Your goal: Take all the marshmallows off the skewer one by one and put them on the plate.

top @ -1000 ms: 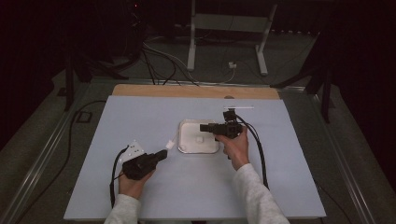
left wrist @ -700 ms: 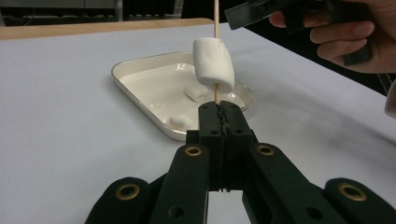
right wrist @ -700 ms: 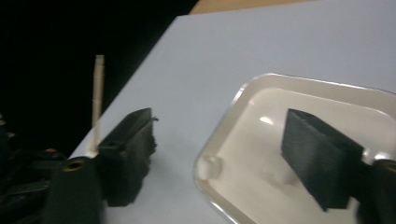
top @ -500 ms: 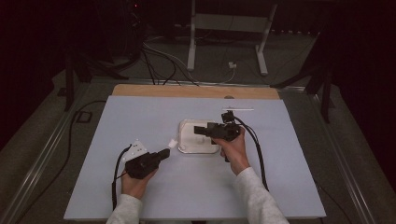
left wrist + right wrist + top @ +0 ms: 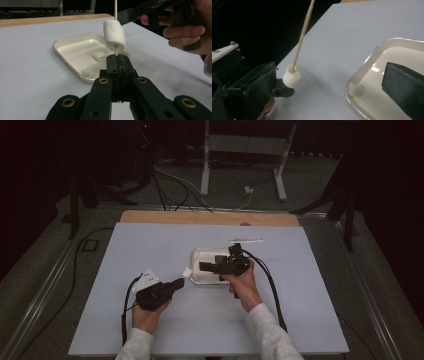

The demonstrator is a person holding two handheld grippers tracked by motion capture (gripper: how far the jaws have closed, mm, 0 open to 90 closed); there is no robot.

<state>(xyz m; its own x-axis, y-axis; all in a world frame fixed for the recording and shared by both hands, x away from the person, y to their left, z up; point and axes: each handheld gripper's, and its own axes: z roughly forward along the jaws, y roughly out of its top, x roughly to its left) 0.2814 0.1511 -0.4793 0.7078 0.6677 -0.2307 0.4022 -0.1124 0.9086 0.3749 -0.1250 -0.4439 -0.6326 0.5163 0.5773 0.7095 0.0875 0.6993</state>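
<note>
My left gripper [image 5: 117, 58] is shut on the lower end of a thin wooden skewer [image 5: 116, 50] that stands upright. A white marshmallow [image 5: 114, 35] is speared on it just above the jaws. In the high view the left gripper [image 5: 179, 283] sits left of the tray with the marshmallow [image 5: 187, 271] at its tip. A shallow white tray [image 5: 65, 43] holds two small marshmallows [image 5: 98, 55]. My right gripper [image 5: 203, 266] hovers over the tray [image 5: 199, 254], pointing left. Its jaws stand wide open with nothing between them [image 5: 329, 66], facing the speared marshmallow [image 5: 291, 75] and skewer [image 5: 303, 32].
A short white stick [image 5: 246, 240] lies on the grey mat behind the tray. A wooden board edge [image 5: 210, 218] runs along the far side. Cables trail from both grippers. One loose marshmallow [image 5: 355, 90] lies by the tray's near corner.
My right gripper has moved left across the tray toward the skewer. The left gripper has edged slightly right and forward with the skewer held.
</note>
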